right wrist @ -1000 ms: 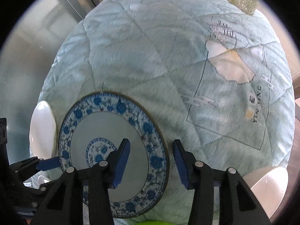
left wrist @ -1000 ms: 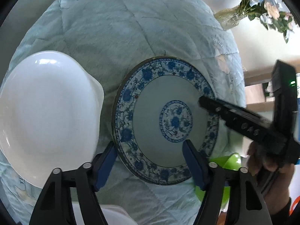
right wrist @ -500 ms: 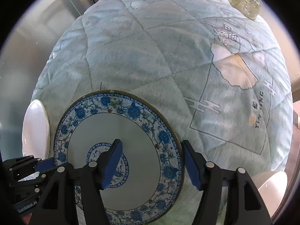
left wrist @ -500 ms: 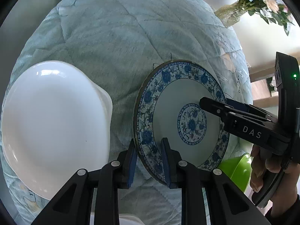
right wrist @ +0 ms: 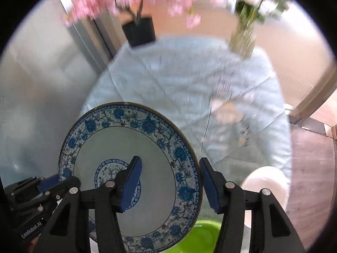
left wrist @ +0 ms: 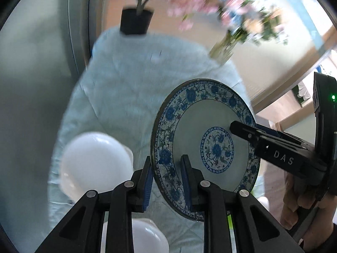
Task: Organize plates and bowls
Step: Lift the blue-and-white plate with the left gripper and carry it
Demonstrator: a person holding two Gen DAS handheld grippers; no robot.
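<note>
While tilted steeply down above the quilted table [left wrist: 130, 97], left gripper [left wrist: 166, 181] clamped on the blue-patterned plate [left wrist: 210, 126] rim, right gripper [right wrist: 170, 181] jaws astride the opposite rim, just been narrowing, pads apparently not pressing.

Both cams ride on the wrists, looking steeply down along their own fingers from close up. Left one sees the blue-and-white plate [left wrist: 210, 147] from its left edge, right one from the opposite rim; both share the plate, the quilted counter [right wrist: 179, 80] and the flower pots behind.
</note>
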